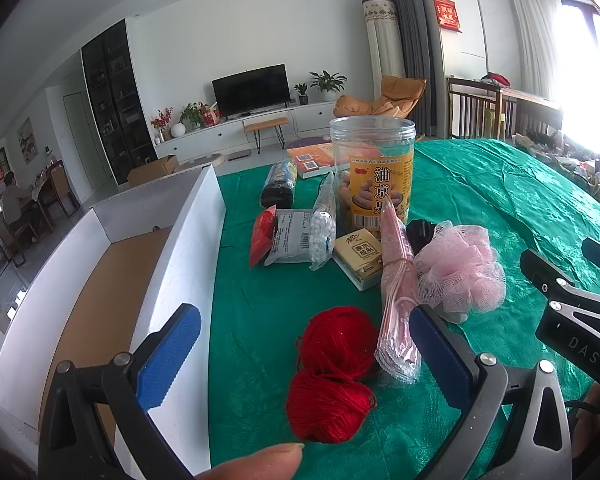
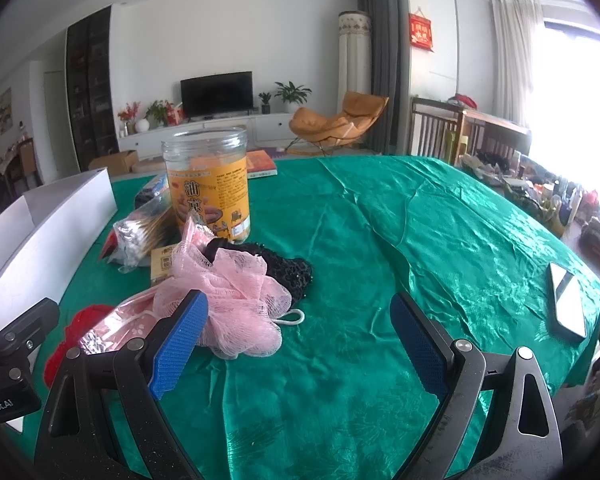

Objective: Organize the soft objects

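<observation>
Two balls of red yarn (image 1: pixel 334 374) lie on the green tablecloth (image 1: pixel 480 208), between the blue pads of my open left gripper (image 1: pixel 306 354). A pink mesh sponge (image 1: pixel 460 270) sits to their right, with a pink plastic packet (image 1: pixel 398 300) leaning between them. In the right wrist view the pink mesh sponge (image 2: pixel 230 296) lies just beyond the left finger of my open right gripper (image 2: pixel 300 346), which holds nothing. A black mesh item (image 2: pixel 284 270) lies behind the sponge. The red yarn (image 2: pixel 70 336) shows at the lower left there.
An open white cardboard box (image 1: pixel 184 248) stands on the left. Behind the soft things stand a clear snack jar (image 1: pixel 374 172), a cotton-swab bag (image 1: pixel 324 228), a small yellow carton (image 1: pixel 360 258), packets and a book (image 1: pixel 312 158). A phone (image 2: pixel 568 306) lies at the right.
</observation>
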